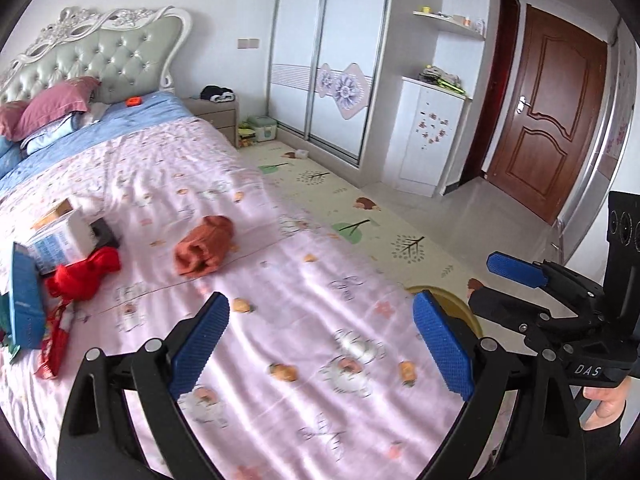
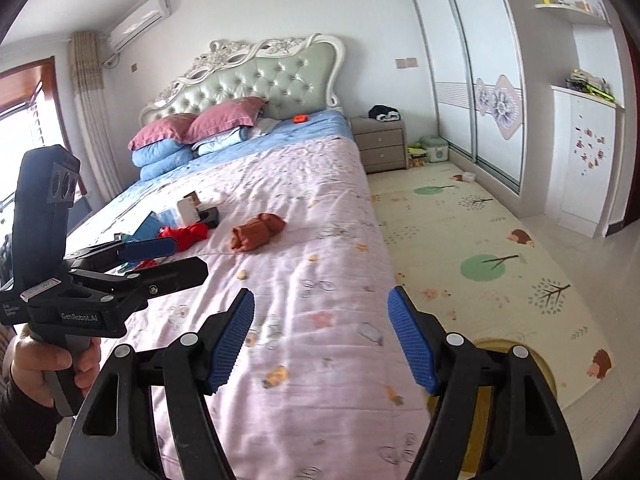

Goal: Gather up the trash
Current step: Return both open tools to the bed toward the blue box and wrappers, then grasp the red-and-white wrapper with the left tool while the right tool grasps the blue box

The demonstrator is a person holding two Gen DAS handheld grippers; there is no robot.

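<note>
While both grippers hover empty over the bed [image 1: 280, 240], step reads as approach | trash: boxes and wrappers [image 1: 52, 240] heaped at bed's far side by red cloth [image 1: 86, 274]; yellow bin [image 2: 540, 364] on floor beside bed | left gripper [image 1: 320, 344] jaws apart, nothing between | right gripper [image 2: 320, 344] likewise, angled down | next: probably reach across, close on 1 piece.

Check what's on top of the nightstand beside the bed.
The nightstand carries a crumpled black-and-white bundle, probably clothing. Whatever lies beneath the bundle is covered.
</note>
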